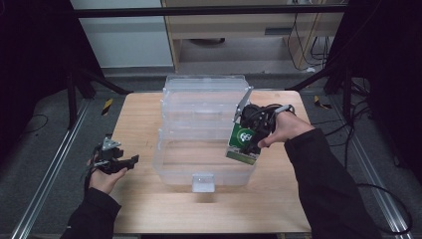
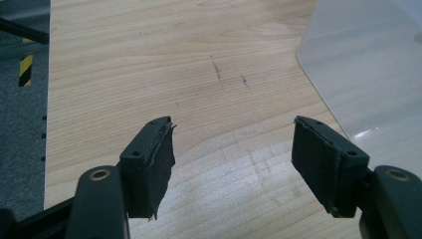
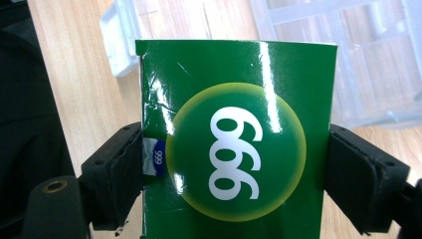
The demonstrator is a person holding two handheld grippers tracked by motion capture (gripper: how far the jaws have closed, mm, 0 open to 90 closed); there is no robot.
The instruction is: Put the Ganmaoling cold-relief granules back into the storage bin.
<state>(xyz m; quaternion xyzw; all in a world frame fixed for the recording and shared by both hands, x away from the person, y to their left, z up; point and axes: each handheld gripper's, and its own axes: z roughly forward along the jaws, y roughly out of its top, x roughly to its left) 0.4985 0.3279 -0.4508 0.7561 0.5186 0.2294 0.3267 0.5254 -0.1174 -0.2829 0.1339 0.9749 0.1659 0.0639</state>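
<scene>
Over the near right corner of the clear plastic bin [image 1: 171, 172], on the wooden tabletop [image 1: 278, 199]: held the green box [image 1: 242, 143] clamped across its width in the right gripper [image 1: 247, 141], pads pressed on its two narrow sides. Stood roughly on end in the high view, long axis running from upper right to lower left, top leaning away toward the bin's far side, lower end hanging at the bin's right rim. Showed its printed front toward the person, a yellow-green disc with white numerals. Seen from the right gripper view, ran the box [image 3: 238, 139] lengthwise straight away from the camera along the jaws, numerals lying sideways, a small blue and silver label beside the one pad, far edge reaching out above the bin's clear wall [image 3: 368, 59]. Could not tell whether the box's lower end touched the bin.

Rested the left gripper [image 1: 130, 162] near the left edge of the tabletop, well apart from the bin, jaws spread wide and grasping nothing. Pointed, in the left gripper view [image 2: 233, 159], across bare wood [image 2: 174, 59] with the bin's pale corner [image 2: 368, 64] at upper right. Showed torn padding on the one finger [image 2: 159, 169].
</scene>
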